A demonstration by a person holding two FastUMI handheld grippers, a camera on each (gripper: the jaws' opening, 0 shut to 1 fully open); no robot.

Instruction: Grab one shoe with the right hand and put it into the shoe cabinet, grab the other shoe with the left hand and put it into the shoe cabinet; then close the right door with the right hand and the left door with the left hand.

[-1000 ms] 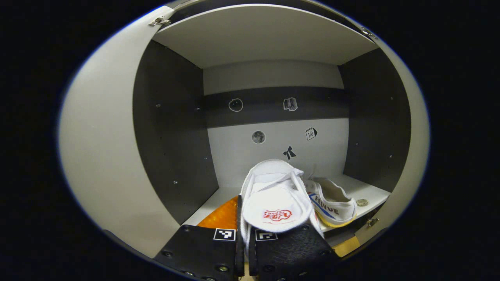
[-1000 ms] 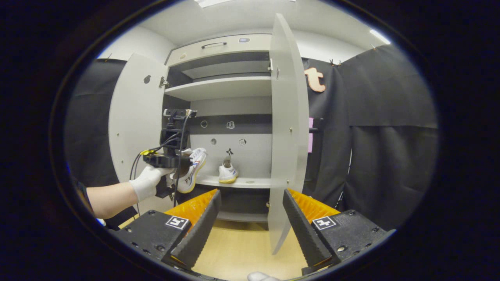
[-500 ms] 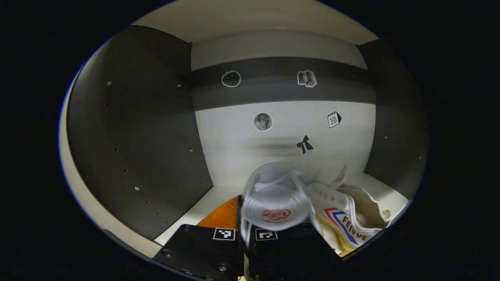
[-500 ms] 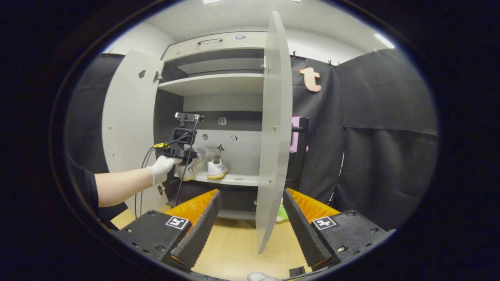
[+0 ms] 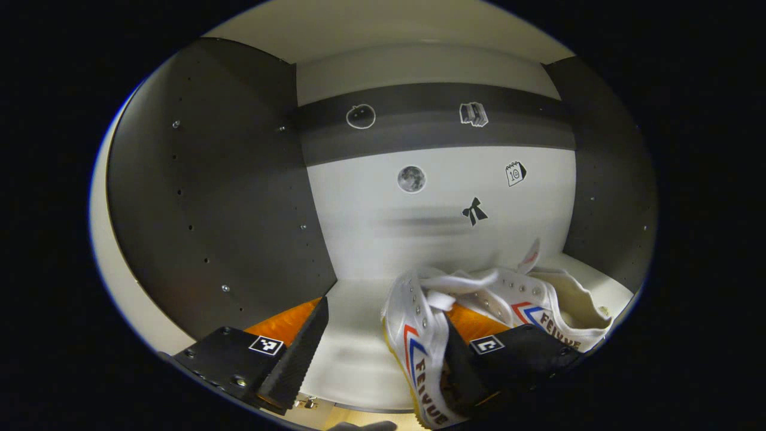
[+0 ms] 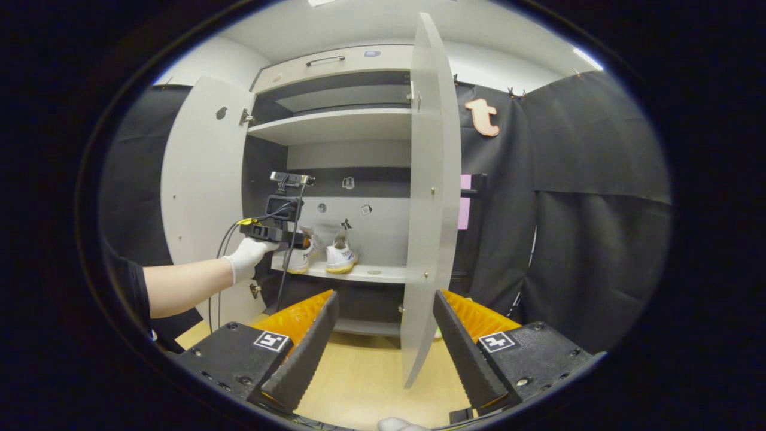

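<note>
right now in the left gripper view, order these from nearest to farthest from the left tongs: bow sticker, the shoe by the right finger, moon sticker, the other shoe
1. Near shoe, lying against the right finger of the open left tongs.
2. Second shoe, just behind it on the right of the shelf.
3. Bow sticker, low on the back wall.
4. Moon sticker, higher on that wall; these two are close, so their order is less sure.

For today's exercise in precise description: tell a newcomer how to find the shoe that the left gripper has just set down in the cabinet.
Start at the open cabinet and go to the shelf below the stickered back wall, where two white shoes stand. The shoe just set down is the left one, near the dark side wall. Unlike its neighbour, it sits between the open fingers of the left gripper.
</note>
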